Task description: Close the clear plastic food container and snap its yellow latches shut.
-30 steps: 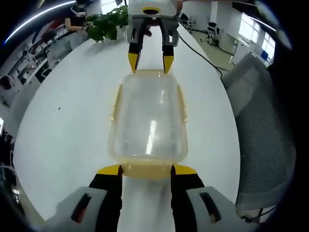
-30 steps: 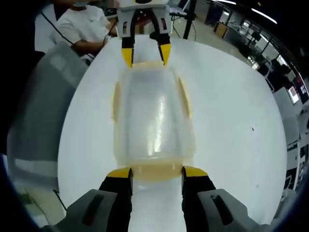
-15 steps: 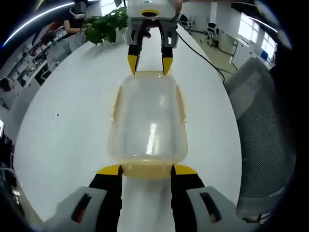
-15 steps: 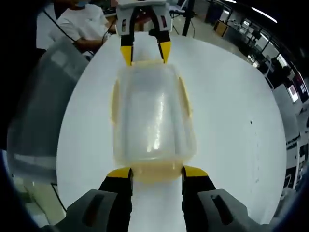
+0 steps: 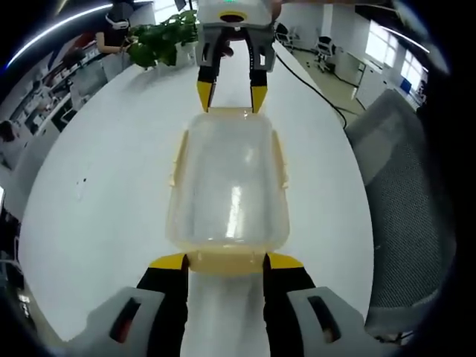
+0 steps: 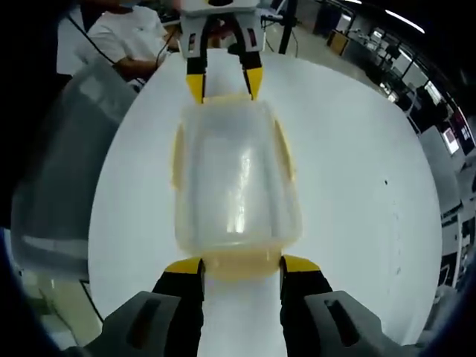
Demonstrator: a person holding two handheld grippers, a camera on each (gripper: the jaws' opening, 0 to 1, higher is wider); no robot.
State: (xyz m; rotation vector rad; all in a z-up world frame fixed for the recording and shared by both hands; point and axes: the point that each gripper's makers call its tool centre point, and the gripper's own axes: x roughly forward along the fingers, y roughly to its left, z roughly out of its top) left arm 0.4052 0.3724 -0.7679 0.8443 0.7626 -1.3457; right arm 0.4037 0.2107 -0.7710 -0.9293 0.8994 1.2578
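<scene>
On the white table, in the left gripper view, the clear container sits with its lid on. The left gripper stays open at the near yellow latch. The right gripper waits open at the far end.

In the right gripper view, nothing has moved either, so the latches probably still need snapping.

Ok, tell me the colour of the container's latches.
Yellow latches on the clear container; clearest in the left gripper view.
</scene>
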